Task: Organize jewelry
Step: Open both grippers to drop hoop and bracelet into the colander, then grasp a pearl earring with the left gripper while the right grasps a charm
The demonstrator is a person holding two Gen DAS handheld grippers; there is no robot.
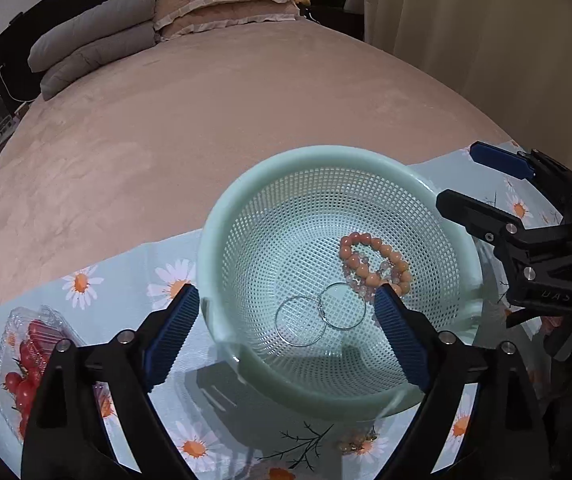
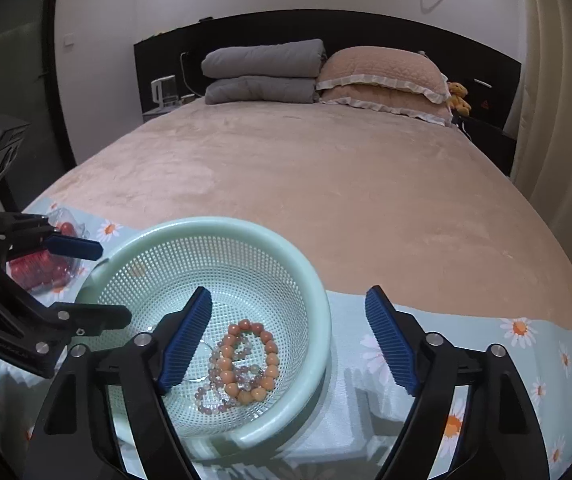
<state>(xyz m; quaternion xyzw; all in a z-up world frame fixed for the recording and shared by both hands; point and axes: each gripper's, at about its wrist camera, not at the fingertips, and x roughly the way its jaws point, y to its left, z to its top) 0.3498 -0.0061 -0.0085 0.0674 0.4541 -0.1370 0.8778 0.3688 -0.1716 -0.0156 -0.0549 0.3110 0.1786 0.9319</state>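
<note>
A mint green perforated basket (image 1: pixel 442 208) (image 2: pixel 320 284) stands on a daisy-print cloth. Inside it lie an orange bead bracelet (image 1: pixel 372 258) (image 2: pixel 271 354), a pale bead bracelet (image 2: pixel 209 400) tangled with it, and two thin silver hoops (image 1: pixel 320 316). My left gripper (image 1: pixel 286 294) (image 2: pixel 98 280) is open and empty; one finger is outside the basket's left rim, the other over the hoops and beads. My right gripper (image 2: pixel 289 295) (image 1: pixel 482 184) is also open and empty. Its left finger hangs over the basket beside the bracelets, and its right finger is outside the right rim.
A clear plastic box of red cherry tomatoes (image 1: pixel 26 360) (image 2: pixel 46 268) sits on the cloth (image 1: pixel 126 272) left of the basket. Beyond lies a bed with a pink blanket (image 2: pixel 306 168), grey and pink pillows at the headboard, and a curtain on the right.
</note>
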